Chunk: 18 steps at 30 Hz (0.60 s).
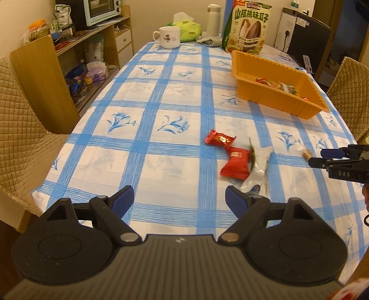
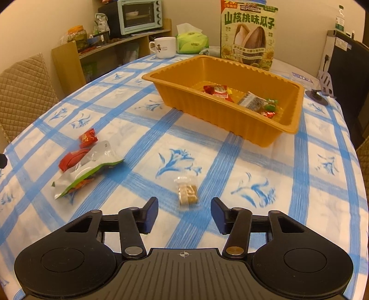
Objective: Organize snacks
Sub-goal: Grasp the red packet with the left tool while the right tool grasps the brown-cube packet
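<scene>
An orange tray stands on the blue-checked tablecloth and holds several wrapped snacks. On the cloth lie two red snack packets, a white and green pouch and a small clear pack of brown biscuits. My left gripper is open and empty, near the pouch's lower end. My right gripper is open, its jaws on either side of the biscuit pack and just short of it; it also shows in the left wrist view.
A white mug, a green tissue pack, a white flask and a tall sunflower-seed bag stand at the table's far end. Padded chairs flank the table. A shelf unit stands left.
</scene>
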Available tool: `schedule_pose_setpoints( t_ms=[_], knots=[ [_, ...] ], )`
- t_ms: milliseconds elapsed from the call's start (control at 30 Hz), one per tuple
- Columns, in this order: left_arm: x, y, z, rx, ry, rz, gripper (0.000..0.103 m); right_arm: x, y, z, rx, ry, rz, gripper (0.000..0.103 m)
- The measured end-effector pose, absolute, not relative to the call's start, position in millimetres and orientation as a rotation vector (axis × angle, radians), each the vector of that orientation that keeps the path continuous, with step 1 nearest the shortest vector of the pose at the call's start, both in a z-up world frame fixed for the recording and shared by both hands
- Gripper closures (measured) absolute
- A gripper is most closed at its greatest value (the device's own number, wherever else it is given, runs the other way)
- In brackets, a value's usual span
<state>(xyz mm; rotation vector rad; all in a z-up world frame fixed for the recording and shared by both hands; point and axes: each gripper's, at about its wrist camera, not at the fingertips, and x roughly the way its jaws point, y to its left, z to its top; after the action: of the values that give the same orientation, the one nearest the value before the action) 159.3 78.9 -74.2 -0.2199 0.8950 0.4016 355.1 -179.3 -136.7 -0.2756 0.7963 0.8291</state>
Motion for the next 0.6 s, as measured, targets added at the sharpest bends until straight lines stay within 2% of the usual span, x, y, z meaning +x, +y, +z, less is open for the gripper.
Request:
schedule_pose_setpoints(
  t_ms=[600],
  knots=[
    [170,90,-80,-0.218,0.908,0.374,0.021,371,-163,-150,-0.293,0.829,0.798,0.073]
  ],
)
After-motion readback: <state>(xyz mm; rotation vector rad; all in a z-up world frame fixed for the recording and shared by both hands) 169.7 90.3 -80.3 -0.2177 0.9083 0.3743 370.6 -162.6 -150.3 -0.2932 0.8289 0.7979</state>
